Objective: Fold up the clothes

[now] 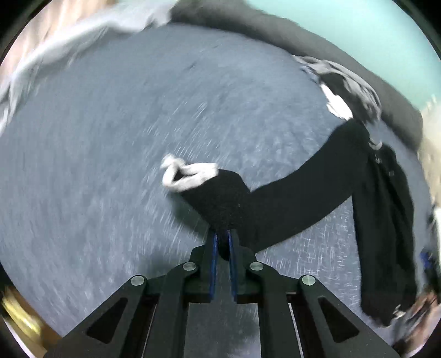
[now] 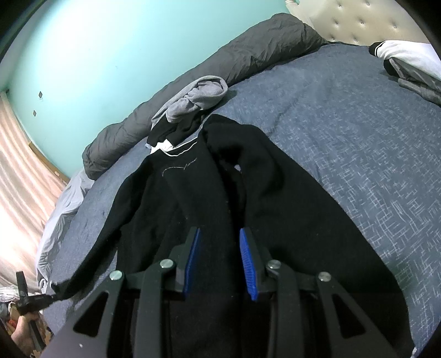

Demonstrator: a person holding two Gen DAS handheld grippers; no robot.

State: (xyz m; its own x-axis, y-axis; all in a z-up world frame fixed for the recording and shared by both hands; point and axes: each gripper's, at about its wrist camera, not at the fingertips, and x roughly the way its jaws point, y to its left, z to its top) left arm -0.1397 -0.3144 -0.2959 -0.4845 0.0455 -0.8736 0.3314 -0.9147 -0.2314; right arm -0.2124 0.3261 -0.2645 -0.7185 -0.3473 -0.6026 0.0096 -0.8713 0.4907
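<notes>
A black sweater (image 2: 275,179) lies spread on the blue bedspread (image 2: 358,165), collar toward the far side. My right gripper (image 2: 219,247) sits at its near hem, and black cloth fills the gap between the blue pads (image 2: 193,258). In the blurred left wrist view, my left gripper (image 1: 222,242) is shut on a black sleeve (image 1: 303,187) just behind its white cuff (image 1: 187,173). The sleeve stretches right to the sweater's body (image 1: 386,220). In the right wrist view the left gripper (image 2: 51,296) shows at the lower left, holding the sleeve's end.
A grey and black bundle of clothes (image 2: 193,96) lies past the collar, against a rolled grey duvet (image 2: 248,46). More white and grey garments (image 2: 408,57) lie far right near the padded headboard (image 2: 358,19). A teal wall (image 2: 110,41) and a striped curtain (image 2: 24,179) border the bed.
</notes>
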